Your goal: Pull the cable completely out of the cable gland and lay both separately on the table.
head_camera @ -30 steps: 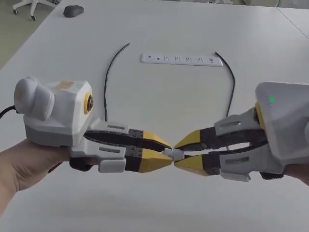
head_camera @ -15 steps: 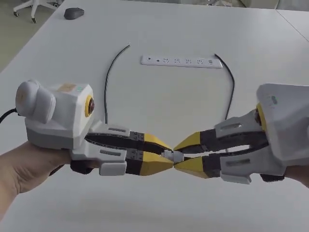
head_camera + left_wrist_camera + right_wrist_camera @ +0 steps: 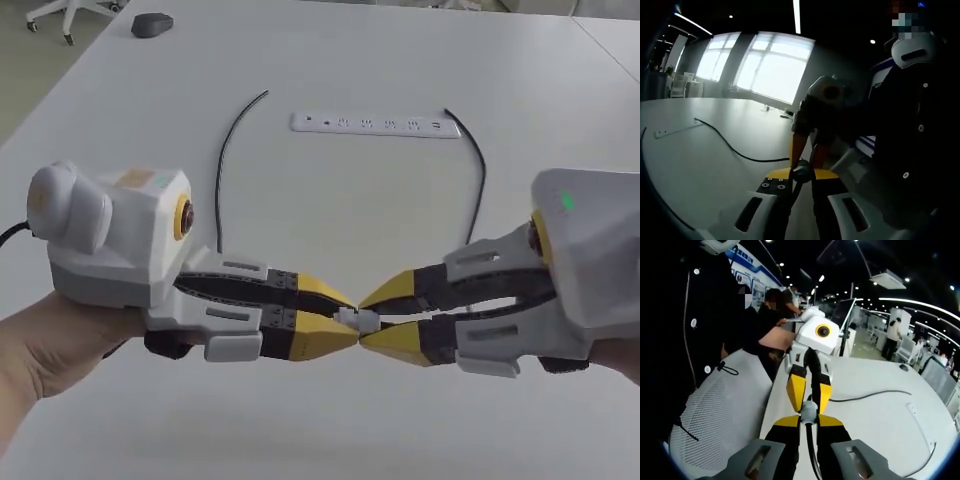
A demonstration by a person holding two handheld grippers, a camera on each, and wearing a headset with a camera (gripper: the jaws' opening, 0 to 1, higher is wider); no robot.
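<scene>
Far beyond the left gripper (image 3: 345, 318), near the back edge of the table (image 3: 320, 220), we see a dark mouse (image 3: 152, 22). A hand (image 3: 55, 335) holds that gripper from below. Its jaws are drawn in to a narrow slit, and the yellow tips pinch one end of the small grey cable gland (image 3: 358, 319). Beyond its body a black cable (image 3: 220, 170) lies on the table, running away from us in a gentle curve; its near end passes behind the gripper and we cannot follow it further. The gland hangs off the table between the two pairs of tips, which meet nose to nose. Straight beyond that meeting point lies a white power strip (image 3: 368, 124). The right gripper (image 3: 372, 320) has its jaws pulled in just as far, with its tips on the gland's other end. In the right gripper view a stretch of black cable (image 3: 811, 445) runs from the gland back between that gripper's own jaws; we cannot tell whether it joins the length on the table. Beyond the right gripper the strip's black cord (image 3: 480, 165) curves toward us
</scene>
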